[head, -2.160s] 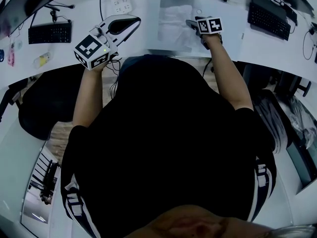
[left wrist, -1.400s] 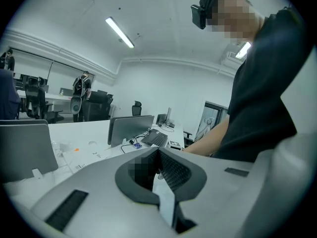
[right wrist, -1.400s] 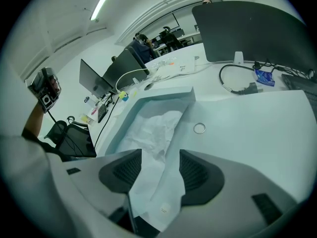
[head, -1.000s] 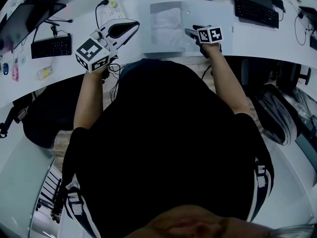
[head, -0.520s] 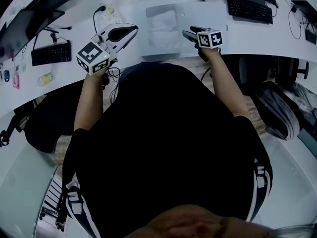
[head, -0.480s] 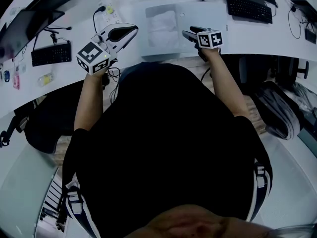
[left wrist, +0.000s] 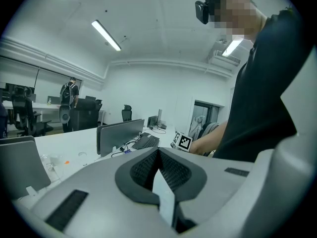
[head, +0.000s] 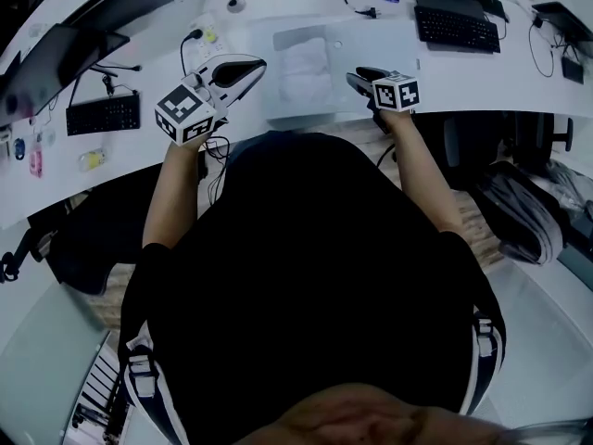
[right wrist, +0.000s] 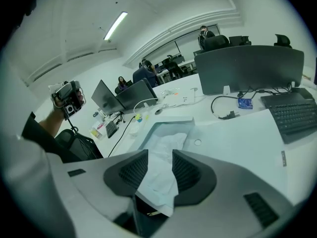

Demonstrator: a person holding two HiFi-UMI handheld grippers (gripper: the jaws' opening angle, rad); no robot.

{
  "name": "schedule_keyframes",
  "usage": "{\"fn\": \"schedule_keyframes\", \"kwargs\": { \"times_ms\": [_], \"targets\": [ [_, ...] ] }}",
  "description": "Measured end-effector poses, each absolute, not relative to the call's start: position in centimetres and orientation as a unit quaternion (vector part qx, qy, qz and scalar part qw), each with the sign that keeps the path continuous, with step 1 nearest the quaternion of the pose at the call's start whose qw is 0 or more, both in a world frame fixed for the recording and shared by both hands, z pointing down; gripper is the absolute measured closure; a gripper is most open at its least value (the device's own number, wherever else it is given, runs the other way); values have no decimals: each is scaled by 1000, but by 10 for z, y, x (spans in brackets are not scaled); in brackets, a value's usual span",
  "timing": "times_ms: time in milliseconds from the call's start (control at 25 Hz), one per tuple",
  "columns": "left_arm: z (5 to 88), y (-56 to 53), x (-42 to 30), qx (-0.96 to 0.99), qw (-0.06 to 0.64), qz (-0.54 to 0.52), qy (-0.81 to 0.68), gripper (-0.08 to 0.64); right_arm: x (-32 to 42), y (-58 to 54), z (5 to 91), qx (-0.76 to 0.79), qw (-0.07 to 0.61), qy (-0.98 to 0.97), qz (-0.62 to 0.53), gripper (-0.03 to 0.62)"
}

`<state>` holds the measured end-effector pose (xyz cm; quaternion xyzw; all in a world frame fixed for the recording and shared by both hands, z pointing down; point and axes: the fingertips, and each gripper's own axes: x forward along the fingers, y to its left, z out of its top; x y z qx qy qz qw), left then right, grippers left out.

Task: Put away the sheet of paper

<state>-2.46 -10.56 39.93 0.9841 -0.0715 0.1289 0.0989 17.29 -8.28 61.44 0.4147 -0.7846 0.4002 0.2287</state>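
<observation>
One long white bench (head: pixel 463 80) curves across the top of the head view, with a keyboard (head: pixel 454 28) at 1 o'clock. Next in size is a shallow pale tray (head: pixel 298 37), which sits on the bench at 12 o'clock, directly ahead of the person. The sheet of paper (head: pixel 304 68) lies inside it, white and heavily creased, within the rim on every side that shows.

Left hand-held gripper (head: pixel 258 64): held at 9 o'clock of the tray and apart from it. Its own view looks out across the room, not down at the bench. The jaws are clenched pad to pad, with nothing gripped. A pale strip (left wrist: pixel 164 202) behind the line where the pads meet appears to be part of the tool itself.

Right hand-held gripper (head: pixel 357 77): held at 3 o'clock of the tray, just beside its edge and angled down toward it. The jaws have just been closing and stand part-way apart. Their pads press on nothing. The sheet shows through the gap, lying in the tray beyond. This gripper is judged released.

Assessment: the deposit appears complete, as the sheet rests in the tray and neither tool is on it. At most, drawing the right hand-held gripper clear remains. Whether the tray needs any further closing or stowing cannot be determined.
</observation>
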Motion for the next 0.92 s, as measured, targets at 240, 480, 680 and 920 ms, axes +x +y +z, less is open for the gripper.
{"fn": "schedule_keyframes", "kwargs": {
  "times_ms": [240,480,680,920],
  "targets": [
    [391,-98,-24,985,90,126,-69,540,172,-86,583,431,198,-799,371,457],
    [388,-89,-22,986,87,128,-67,538,170,-87,553,440,179,-817,326,511],
    [385,-81,-24,986,82,126,-70,538,167,-83,542,441,178,-821,316,538],
    [383,-70,-26,986,83,127,-73,540,161,-76,527,435,169,-830,305,546]
  ]
}}
